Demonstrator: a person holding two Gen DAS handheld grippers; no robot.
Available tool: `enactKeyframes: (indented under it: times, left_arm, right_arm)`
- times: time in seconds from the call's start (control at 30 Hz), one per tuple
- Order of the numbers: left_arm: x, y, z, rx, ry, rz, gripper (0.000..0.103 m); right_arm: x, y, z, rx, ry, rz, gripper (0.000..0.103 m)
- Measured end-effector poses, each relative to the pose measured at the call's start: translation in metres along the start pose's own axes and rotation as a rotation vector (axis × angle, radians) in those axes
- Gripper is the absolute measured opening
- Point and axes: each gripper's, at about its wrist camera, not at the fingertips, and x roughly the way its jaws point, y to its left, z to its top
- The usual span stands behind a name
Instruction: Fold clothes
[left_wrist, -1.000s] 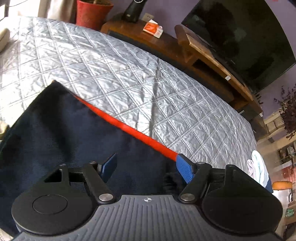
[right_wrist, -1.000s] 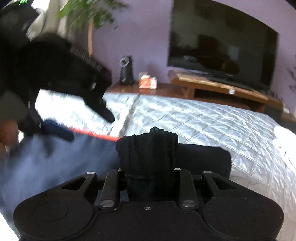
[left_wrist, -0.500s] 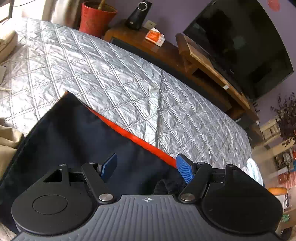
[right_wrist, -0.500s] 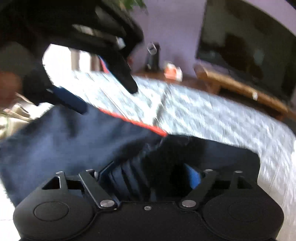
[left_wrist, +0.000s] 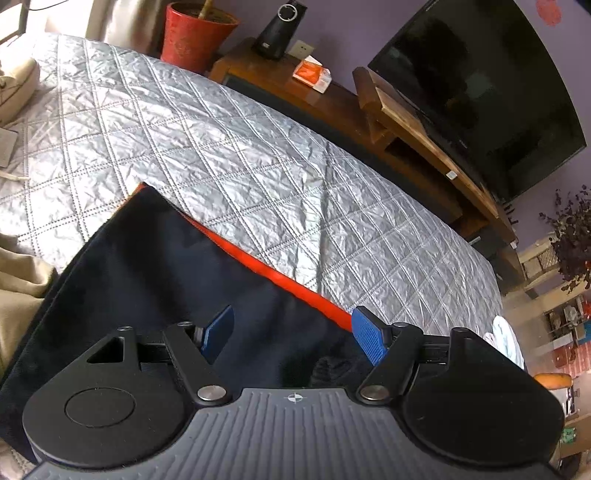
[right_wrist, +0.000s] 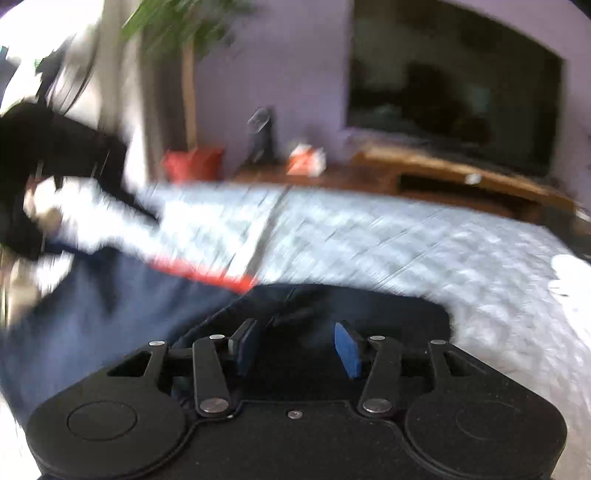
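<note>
Since 1 s ago the right gripper (right_wrist: 295, 347) has let go of the black bunched cloth it was clamped on: jaws went wide, then have just been closing partway again, and now the blue pads (right_wrist: 347, 349) stand apart w/ nothing pinched; dark fabric lies under/behind them, not pressed. Right view is badly motion-blurred. Left view has shifted a bit too: more of the bedspread and the garment's far corner now shows vs. 1 s ago.

Left gripper (left_wrist: 291, 332) is released, jaws wide, pads (left_wrist: 369, 341) clear of the cloth, hovering over the navy garment (left_wrist: 166, 280).

Garment lies flat on the quilted silver bedspread (left_wrist: 229, 155), filling left view from 6 to 9 o'clock, its orange-red edge strip (left_wrist: 280, 273) running diagonally from centre toward 4 o'clock. In right view the same garment (right_wrist: 110, 306) spreads at 8 o'clock; a darker folded part (right_wrist: 369, 302) sits at centre just beyond the pads.

Left gripper also shows in right view at 9 o'clock, a black blur (right_wrist: 55, 166); state not readable there.

Bkgd, left view: red pot (left_wrist: 195, 35) at 11 o'clock, TV (left_wrist: 480, 92) at 2, wooden stand (left_wrist: 406, 122) below it, beige cloth (left_wrist: 18, 280) at 9.
</note>
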Motion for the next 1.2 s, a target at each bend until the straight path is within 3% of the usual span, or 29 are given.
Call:
enactKeyframes:
  times: [0.1,0.2,0.3,0.37,0.43,0.53,0.6,0.73,0.8,0.93,1.07,1.2]
  left_arm:
    - [0.001,-0.001,0.000,0.004,0.001,0.002,0.077]
    - [0.002,0.000,-0.001,0.003,0.000,0.009,0.077]
    - [0.002,0.000,-0.002,0.010,-0.002,0.022,0.077]
    - [0.001,0.000,-0.004,0.021,0.000,0.025,0.077]
    - [-0.003,0.005,-0.007,0.033,-0.003,0.043,0.077]
    - [-0.012,0.014,-0.014,0.045,-0.008,0.078,0.081]
    - [-0.020,0.025,-0.022,0.023,-0.001,0.097,0.081]
    - [-0.037,0.050,-0.043,-0.083,0.016,0.076,0.081]
    - [-0.047,0.067,-0.055,-0.181,0.017,0.039,0.081]
    - [-0.068,0.103,-0.079,-0.367,0.013,-0.025,0.082]
    - [-0.094,0.138,-0.091,-0.501,-0.050,0.011,0.084]
    - [-0.104,0.164,-0.101,-0.631,-0.076,0.046,0.084]
  right_arm:
    - [0.009,0.010,-0.009,-0.057,0.035,0.002,0.045]
    - [-0.010,0.011,-0.006,-0.091,-0.036,0.003,0.043]
    - [-0.024,0.011,0.001,-0.118,-0.098,0.023,0.058]
    - [-0.003,0.021,-0.003,-0.202,0.048,0.086,0.058]
    - [-0.003,0.025,-0.008,-0.246,0.009,0.084,0.059]
    - [-0.029,0.013,-0.002,-0.162,-0.057,0.090,0.059]
    - [-0.051,0.002,-0.001,-0.100,-0.104,0.098,0.068]
    - [-0.101,-0.015,-0.016,-0.054,-0.158,0.093,0.070]
    - [-0.134,-0.025,-0.028,-0.018,-0.197,0.084,0.078]
    - [-0.190,-0.052,-0.037,0.147,-0.267,0.084,0.085]
    - [-0.220,-0.068,-0.048,0.180,-0.297,0.086,0.086]
    - [-0.224,-0.078,-0.050,0.201,-0.299,0.057,0.086]
